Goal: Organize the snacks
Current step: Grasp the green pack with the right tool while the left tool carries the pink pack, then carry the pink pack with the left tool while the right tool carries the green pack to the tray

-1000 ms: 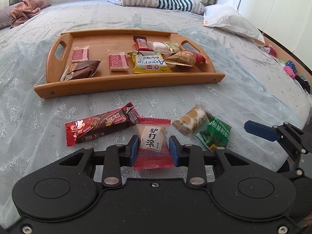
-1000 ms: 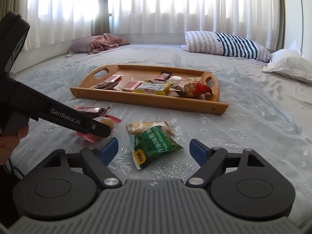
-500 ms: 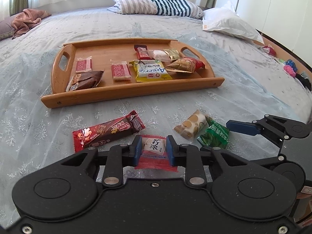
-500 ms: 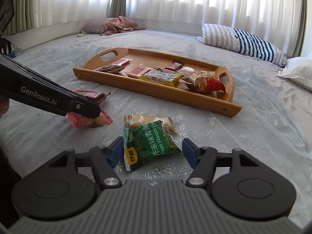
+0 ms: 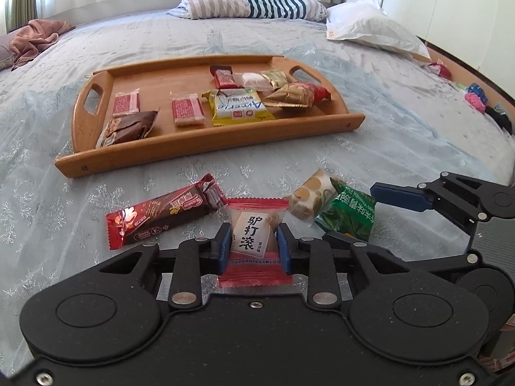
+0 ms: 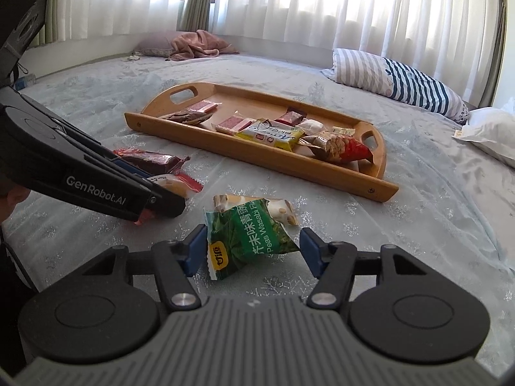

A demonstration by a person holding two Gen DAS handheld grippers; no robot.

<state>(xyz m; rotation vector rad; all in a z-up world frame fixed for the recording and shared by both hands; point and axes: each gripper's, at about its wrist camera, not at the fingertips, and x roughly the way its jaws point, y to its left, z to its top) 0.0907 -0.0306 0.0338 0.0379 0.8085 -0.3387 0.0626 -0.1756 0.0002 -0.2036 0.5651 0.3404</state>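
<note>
The clear candy wrapper with red ends (image 5: 254, 239) has "驴打滚" in big black characters on its white label. The crinkly green foil packet (image 6: 249, 239) reads "Peas Wasabi Fl…" plus "芥末味青豌" in white, with a yellow logo in the corner I can't make out. "GenRobot.AI" is printed in white on the side of the black left gripper (image 6: 96, 189), and the yellow snack pack on the wooden tray (image 5: 239, 107) has blue script, too small to read for sure.
</note>
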